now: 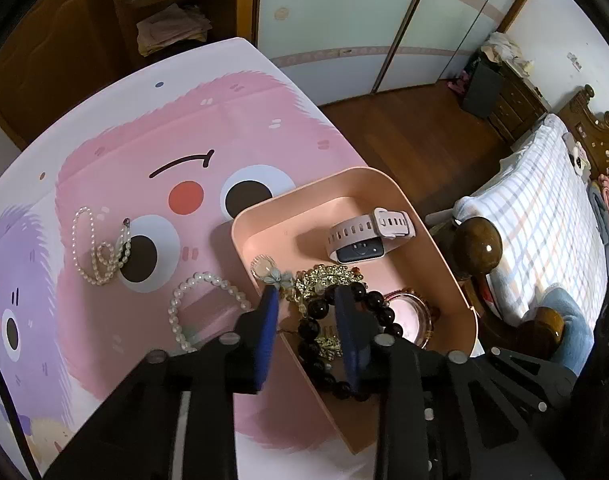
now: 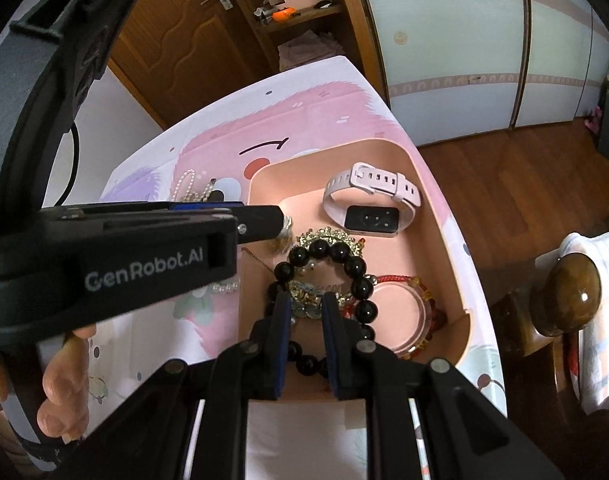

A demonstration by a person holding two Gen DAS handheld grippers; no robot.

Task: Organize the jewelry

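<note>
Holding most pieces, the tray (image 1: pixel 456 292) awaits two pearl strands (image 1: pixel 98 248); both grippers (image 1: pixel 306 300) (image 2: pixel 306 304) gape, empty.

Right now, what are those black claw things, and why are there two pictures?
They are two grabbers, each held in one of a person's hands. A small camera sits on each, so one picture looks along the left gripper and the other along the right gripper. Both are open and hold nothing.

Below them a pink tray rests on a table with a cartoon monster cloth. In the tray lie a watch, a black bead bracelet, gold jewelry and a pink ring-shaped bangle. A pearl necklace and a pearl bracelet lie on the cloth, outside the tray.
</note>
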